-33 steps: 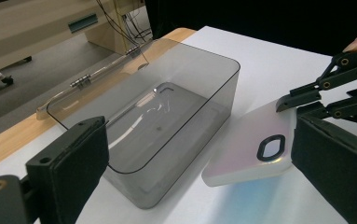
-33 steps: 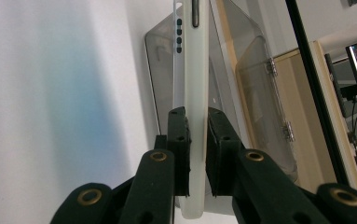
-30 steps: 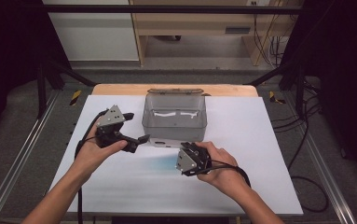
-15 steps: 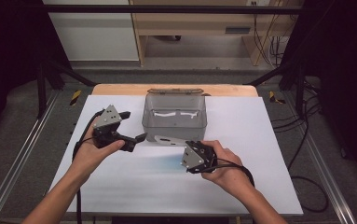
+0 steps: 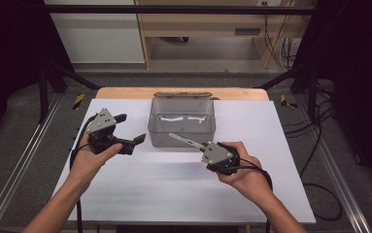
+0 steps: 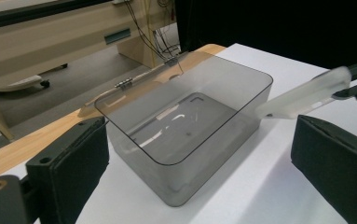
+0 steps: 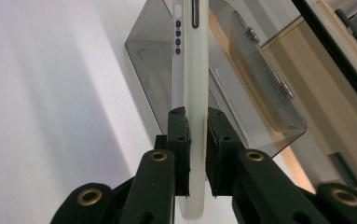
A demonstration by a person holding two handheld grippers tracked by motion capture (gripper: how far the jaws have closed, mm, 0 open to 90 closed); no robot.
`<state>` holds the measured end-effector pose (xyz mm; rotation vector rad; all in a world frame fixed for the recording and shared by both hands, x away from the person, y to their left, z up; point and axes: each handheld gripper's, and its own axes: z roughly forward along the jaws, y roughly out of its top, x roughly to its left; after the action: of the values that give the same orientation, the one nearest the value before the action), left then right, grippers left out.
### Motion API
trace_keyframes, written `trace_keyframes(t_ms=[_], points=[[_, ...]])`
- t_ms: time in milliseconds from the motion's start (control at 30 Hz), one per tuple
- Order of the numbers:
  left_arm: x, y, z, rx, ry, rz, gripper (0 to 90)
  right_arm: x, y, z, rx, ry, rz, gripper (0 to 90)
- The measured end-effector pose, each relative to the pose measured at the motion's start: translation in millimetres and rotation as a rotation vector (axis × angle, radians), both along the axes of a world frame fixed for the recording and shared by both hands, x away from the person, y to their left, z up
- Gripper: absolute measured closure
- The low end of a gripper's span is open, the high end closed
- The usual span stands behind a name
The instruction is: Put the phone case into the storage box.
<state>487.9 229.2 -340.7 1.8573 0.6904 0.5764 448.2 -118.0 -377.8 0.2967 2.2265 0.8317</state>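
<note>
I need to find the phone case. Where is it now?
In the high view the phone case is clamped in the right gripper, right of centre, at the near wall of the grey box.

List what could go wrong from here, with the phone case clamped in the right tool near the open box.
1. The right tool grips the whitish phone case only near one end, on its thin edges; the long free end could pivot or slip out.
2. The case's free end hangs at the near rim of the smoky plastic box; it could knock the wall and push the light box across the white table.
3. The left tool stands open, apart from the box, so nothing steadies it.
</note>
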Motion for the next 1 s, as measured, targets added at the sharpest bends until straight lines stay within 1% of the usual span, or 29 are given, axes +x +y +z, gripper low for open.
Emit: trace_keyframes(t_ms=[100,133,200,300,367,400,433,467,633,733,967,1000], points=[[-0.9,3.4,-1.2,-0.004,-0.006,0.017,4.5,2.2,-4.6,3.1,0.038,0.025,-0.001,81.5],[-0.9,3.4,-1.2,-0.004,-0.006,0.017,4.5,2.2,-4.6,3.1,0.038,0.025,-0.001,81.5],[-1.7,6.2,-2.7,-0.005,-0.011,0.028,4.5,3.5,-7.4,5.6,0.071,0.051,-0.014,81.5],[-2.2,9.0,-3.9,-0.011,-0.012,0.037,4.5,5.1,-9.5,7.3,0.104,0.072,-0.02,81.5],[-2.4,9.9,-4.2,-0.011,-0.012,0.039,4.5,5.6,-10.3,7.9,0.11,0.078,-0.021,81.5],[-2.7,11.7,-4.7,-0.012,-0.014,0.043,4.5,6.2,-11.0,8.5,0.127,0.088,-0.024,81.5],[-2.7,11.7,-4.7,-0.012,-0.014,0.043,4.5,6.2,-11.0,8.5,0.127,0.088,-0.024,81.5],[-3.1,13.5,-5.2,-0.012,-0.018,0.049,4.5,6.9,-11.6,9.3,0.138,0.103,-0.023,81.5],[-4.2,16.6,-9.1,-0.007,-0.022,0.064,4.5,8.7,-12.4,10.6,0.182,0.145,-0.027,81.5],[-5.0,18.3,-12.3,-0.011,-0.024,0.07,4.5,9.7,-13.2,11.4,0.2,0.156,-0.028,81.5],[-8.4,21.4,-16.9,-0.033,-0.034,0.087,4.4,10.6,-15.3,13.3,0.218,0.161,-0.033,81.5],[-10.5,22.1,-18.4,-0.039,-0.048,0.1,4.4,10.2,-15.6,13.6,0.221,0.162,-0.037,81.5]])
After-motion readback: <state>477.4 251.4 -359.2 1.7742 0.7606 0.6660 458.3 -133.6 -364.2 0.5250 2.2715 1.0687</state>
